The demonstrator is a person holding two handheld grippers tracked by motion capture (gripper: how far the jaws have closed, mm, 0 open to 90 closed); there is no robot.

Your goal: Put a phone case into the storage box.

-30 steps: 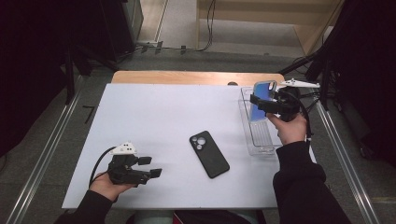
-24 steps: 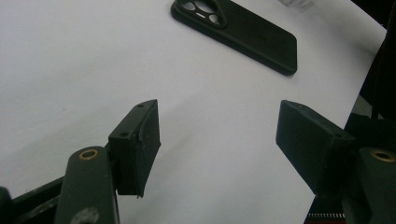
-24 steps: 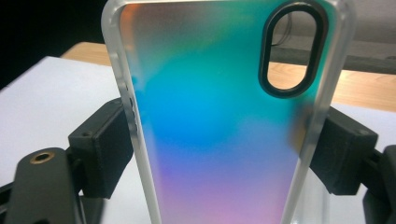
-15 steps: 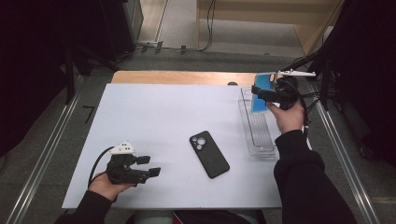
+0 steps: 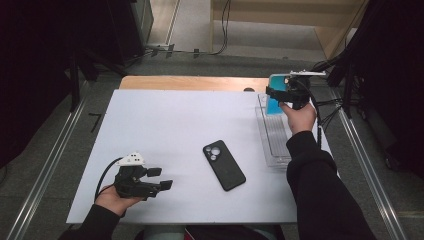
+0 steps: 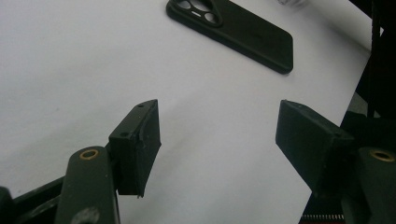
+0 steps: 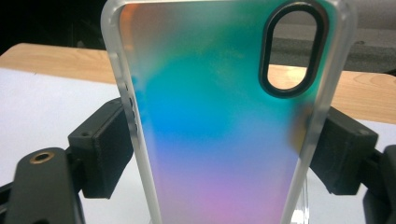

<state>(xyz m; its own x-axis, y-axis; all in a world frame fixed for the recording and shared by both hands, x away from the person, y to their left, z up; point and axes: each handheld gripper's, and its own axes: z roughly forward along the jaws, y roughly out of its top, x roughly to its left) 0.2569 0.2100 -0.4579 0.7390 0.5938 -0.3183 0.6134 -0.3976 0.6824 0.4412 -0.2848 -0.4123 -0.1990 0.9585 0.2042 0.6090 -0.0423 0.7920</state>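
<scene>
Phone case (image 7: 219, 121): I see it clamped by its two long edges between my right jaws; frosted rim, blue-green fading to pink.
Case axis: in the right gripper view its long axis runs up and away from the jaws, the oval camera cutout at the far end.
Case place: in the high view it shows as a blue patch (image 5: 275, 95) at the far right of the table, over the far end of the clear tray (image 5: 274, 145).
Right gripper (image 5: 280, 95): closed on the case, raised off the tray.
Left gripper (image 5: 159, 179): I see the jaws spread wide with nothing between them, resting low at the near left corner of the white table (image 5: 175, 120).
Black phone (image 5: 224, 164): lies flat mid-table, back up, lenses at its far end, pointing diagonally.
Change: over the last second my right gripper has carried the case farther from me; left gripper and phone are unmoved.
</scene>
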